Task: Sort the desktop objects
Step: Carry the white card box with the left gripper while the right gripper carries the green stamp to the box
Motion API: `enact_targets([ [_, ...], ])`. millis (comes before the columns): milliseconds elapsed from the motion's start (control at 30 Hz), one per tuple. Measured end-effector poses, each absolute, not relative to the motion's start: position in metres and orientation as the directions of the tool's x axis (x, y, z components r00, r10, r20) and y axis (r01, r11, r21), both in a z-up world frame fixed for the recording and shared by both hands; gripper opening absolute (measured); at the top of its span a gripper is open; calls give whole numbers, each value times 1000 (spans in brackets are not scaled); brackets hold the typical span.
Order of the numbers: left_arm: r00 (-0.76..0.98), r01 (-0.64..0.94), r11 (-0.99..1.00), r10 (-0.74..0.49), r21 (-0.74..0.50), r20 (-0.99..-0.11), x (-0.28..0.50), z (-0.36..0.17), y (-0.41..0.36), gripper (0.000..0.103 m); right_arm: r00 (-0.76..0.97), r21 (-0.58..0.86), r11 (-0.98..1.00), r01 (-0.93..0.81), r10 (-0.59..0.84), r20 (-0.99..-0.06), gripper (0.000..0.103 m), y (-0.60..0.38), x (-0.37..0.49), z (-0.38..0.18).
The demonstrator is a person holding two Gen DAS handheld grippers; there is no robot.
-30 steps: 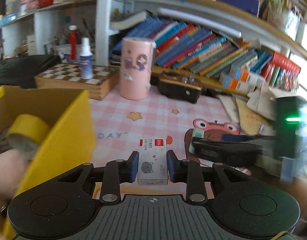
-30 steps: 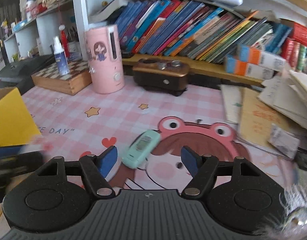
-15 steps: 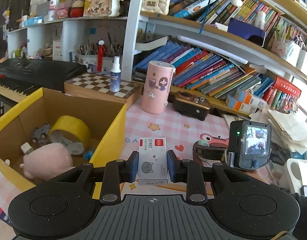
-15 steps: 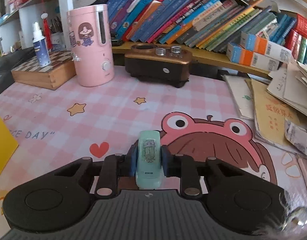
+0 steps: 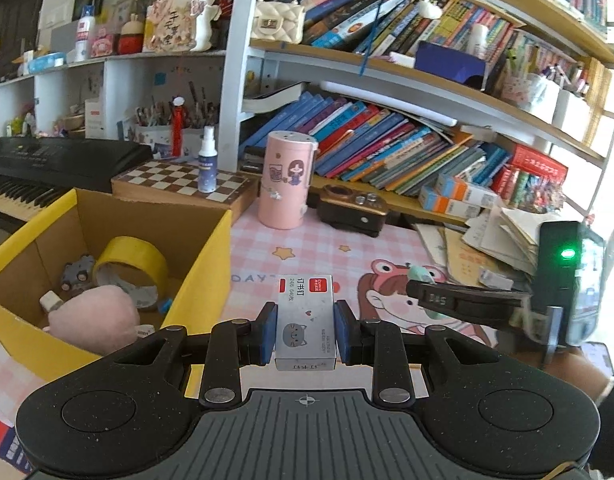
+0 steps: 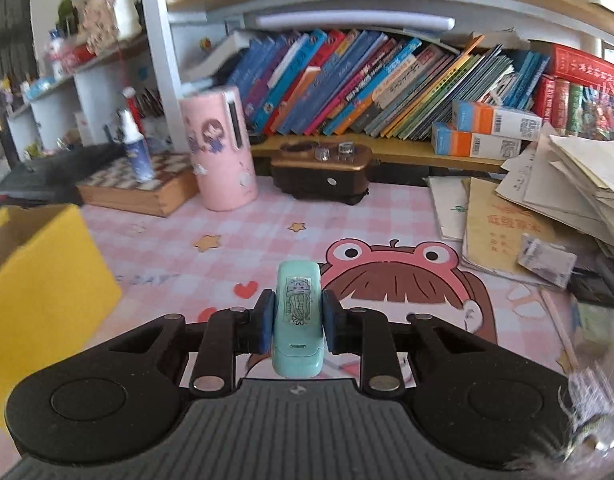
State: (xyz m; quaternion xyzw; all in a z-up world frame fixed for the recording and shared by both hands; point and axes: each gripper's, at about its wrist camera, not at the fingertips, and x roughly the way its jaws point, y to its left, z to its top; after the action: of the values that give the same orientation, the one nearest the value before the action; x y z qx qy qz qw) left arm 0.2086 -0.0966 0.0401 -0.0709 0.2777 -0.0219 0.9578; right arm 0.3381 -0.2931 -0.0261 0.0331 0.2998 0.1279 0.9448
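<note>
My left gripper [image 5: 306, 332] is shut on a small white staple box [image 5: 305, 322] with a red label and a cat drawing, held above the pink checked desk mat [image 5: 327, 248]. A yellow cardboard box [image 5: 203, 280] stands open at the left, holding a yellow tape roll [image 5: 133, 260], a pink plush [image 5: 93, 320] and a small toy car [image 5: 77, 274]. My right gripper [image 6: 298, 322] is shut on a mint-green stapler [image 6: 298, 316] with a jellyfish sticker, lifted off the mat. In the left wrist view the right gripper [image 5: 421, 284] shows at the right with the mint stapler [image 5: 421, 274] at its tip.
A pink cylinder [image 6: 219, 152], a brown device [image 6: 323, 170] and a chessboard box [image 6: 141, 188] with a spray bottle [image 6: 133, 148] line the back of the desk. Loose papers [image 6: 547, 216] pile up at the right. Slanting books [image 6: 367, 88] fill the shelf behind. The yellow box [image 6: 39, 280] is at the left.
My right gripper closed on the mint stapler that lay on the mat and lifted it. My left gripper rose and drew back with the staple box, bringing the inside of the yellow box into view.
</note>
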Motion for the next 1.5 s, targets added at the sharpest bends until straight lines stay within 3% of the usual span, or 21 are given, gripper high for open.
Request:
enact_targets([
  [267,844,67,992,-116,-111,-524,179,35,-101,28,786,149,960,-237,280,-551,23,-304,270,-5],
  [800,820,227,954,-295,-194,-490,135,40,-56,28,816,162,976,-148,213,-538,23,-285,155,36],
  [1200,787,252,953,-304,-169,-537,67,27,27,28,796,165,984,-66,152,-586,23,-207,65,22],
  [1500,768,196,960,-278,-201,-577,21,18,76,28,741,201,974,-106,212,-637,23,-149,14,9],
])
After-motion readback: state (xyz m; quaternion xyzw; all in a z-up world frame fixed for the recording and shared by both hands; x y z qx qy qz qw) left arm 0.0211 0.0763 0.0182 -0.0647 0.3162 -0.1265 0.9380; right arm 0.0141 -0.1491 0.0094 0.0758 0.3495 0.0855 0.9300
